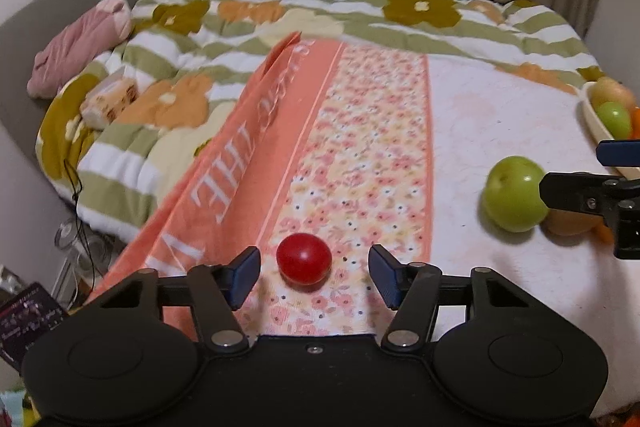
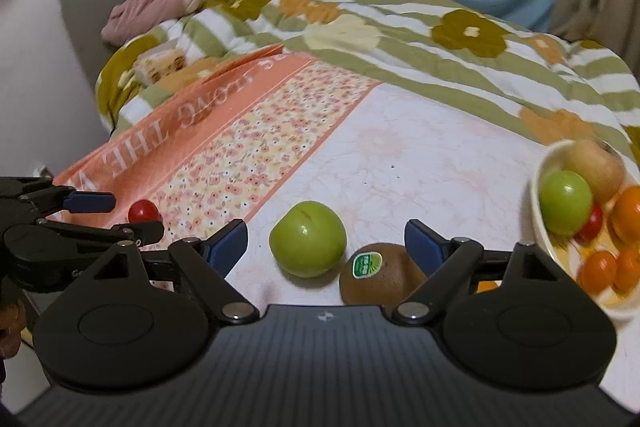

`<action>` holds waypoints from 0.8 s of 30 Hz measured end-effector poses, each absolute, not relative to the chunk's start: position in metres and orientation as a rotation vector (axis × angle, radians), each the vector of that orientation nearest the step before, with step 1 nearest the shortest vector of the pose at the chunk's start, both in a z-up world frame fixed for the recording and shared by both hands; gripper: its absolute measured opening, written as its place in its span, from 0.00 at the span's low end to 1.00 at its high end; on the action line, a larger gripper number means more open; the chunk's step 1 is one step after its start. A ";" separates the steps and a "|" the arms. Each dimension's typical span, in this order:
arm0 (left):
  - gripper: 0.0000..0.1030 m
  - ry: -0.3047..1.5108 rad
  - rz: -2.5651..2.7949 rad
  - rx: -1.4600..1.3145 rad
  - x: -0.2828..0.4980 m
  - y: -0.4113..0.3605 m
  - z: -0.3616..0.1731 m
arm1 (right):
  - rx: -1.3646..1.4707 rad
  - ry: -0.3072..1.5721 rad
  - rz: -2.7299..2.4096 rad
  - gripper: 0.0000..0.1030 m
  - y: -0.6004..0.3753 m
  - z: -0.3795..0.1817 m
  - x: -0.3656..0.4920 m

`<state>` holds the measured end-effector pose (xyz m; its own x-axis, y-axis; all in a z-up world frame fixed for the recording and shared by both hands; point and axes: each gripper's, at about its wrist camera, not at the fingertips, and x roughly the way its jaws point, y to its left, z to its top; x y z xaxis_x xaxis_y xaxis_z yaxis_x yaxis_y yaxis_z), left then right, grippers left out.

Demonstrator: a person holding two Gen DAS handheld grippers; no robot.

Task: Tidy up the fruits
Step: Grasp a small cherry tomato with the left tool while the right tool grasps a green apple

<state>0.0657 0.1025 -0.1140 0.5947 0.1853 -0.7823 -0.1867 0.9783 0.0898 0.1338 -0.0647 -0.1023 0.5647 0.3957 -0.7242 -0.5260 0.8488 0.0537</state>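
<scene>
The left hand-held gripper [image 1: 314, 275] stood open around the red tomato [image 1: 304, 258], ready to pinch; the right hand-held gripper [image 2: 326, 247] gaped before the green apple [image 2: 307, 238] and kiwi [image 2: 380, 275].

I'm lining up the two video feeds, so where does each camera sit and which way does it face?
Left wrist: sits on the left hand-held gripper, looking forward over the red tomato between its open fingers.
Right wrist: sits on the right hand-held gripper, facing the green apple, kiwi and bowl.
Shared: tomato, apple, bowl, and each other's gripper.
</scene>
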 end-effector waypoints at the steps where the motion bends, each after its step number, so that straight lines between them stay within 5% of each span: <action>1: 0.62 0.912 0.228 -0.002 0.066 0.103 -0.117 | -0.182 0.808 0.556 0.97 -0.064 -0.104 0.136; 13: 0.45 0.926 0.273 -0.038 0.073 0.107 -0.129 | -0.284 0.815 0.653 0.91 -0.051 -0.118 0.148; 15: 0.36 0.924 0.266 -0.045 0.073 0.108 -0.128 | -0.298 0.816 0.663 0.89 -0.049 -0.119 0.149; 24: 0.36 0.931 0.265 -0.062 0.068 0.111 -0.125 | -0.357 0.835 0.700 0.78 -0.038 -0.126 0.150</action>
